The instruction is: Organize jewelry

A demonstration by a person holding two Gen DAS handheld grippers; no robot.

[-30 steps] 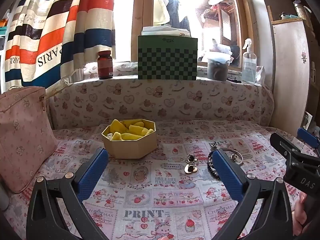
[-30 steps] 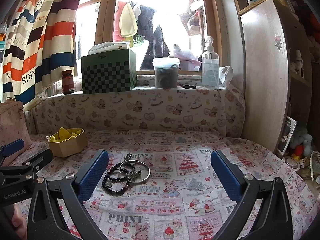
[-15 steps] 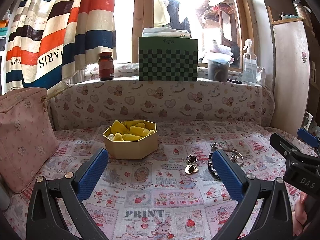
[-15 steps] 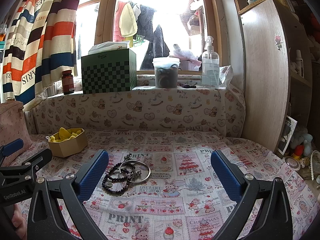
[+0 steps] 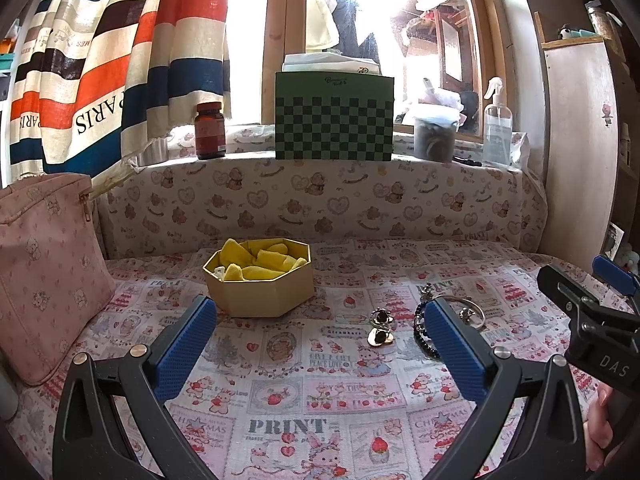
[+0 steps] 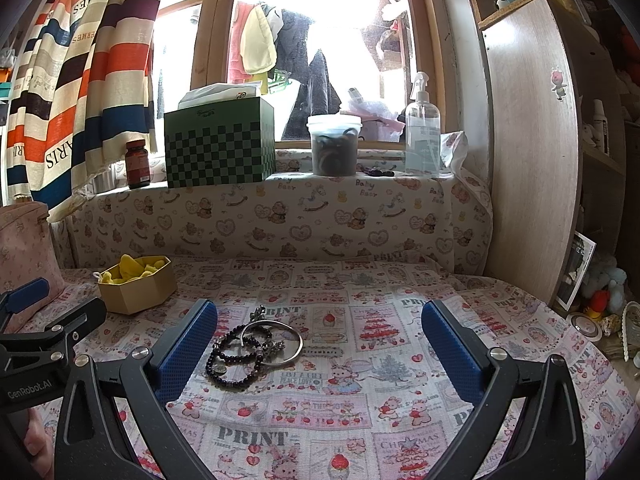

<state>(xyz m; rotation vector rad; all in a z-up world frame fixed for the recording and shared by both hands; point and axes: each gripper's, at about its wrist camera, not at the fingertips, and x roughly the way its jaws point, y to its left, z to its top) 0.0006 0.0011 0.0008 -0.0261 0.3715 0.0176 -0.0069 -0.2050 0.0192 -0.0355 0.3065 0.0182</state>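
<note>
An octagonal cream box (image 5: 260, 286) lined with yellow cloth stands on the patterned cloth, and also shows at the left of the right wrist view (image 6: 138, 284). Two small gold and black earrings (image 5: 380, 326) lie right of the box. A dark beaded bracelet (image 6: 234, 360) and a silver bangle (image 6: 276, 340) lie tangled together; the left wrist view shows the bangle (image 5: 468, 312) partly behind a finger. My left gripper (image 5: 320, 344) is open above the cloth, empty. My right gripper (image 6: 320, 348) is open and empty, with the bracelets just inside its left finger.
A pink fabric bag (image 5: 44, 272) stands at the left. On the windowsill sit a green checkered box (image 5: 334, 116), a brown bottle (image 5: 210, 130), a lidded jar (image 6: 334, 144) and a spray bottle (image 6: 422, 128). A wooden cabinet (image 6: 532, 160) bounds the right side.
The left wrist view has shifted slightly, so the box and earrings sit a little lower and nearer. The right gripper and the jewelry have not visibly moved.
</note>
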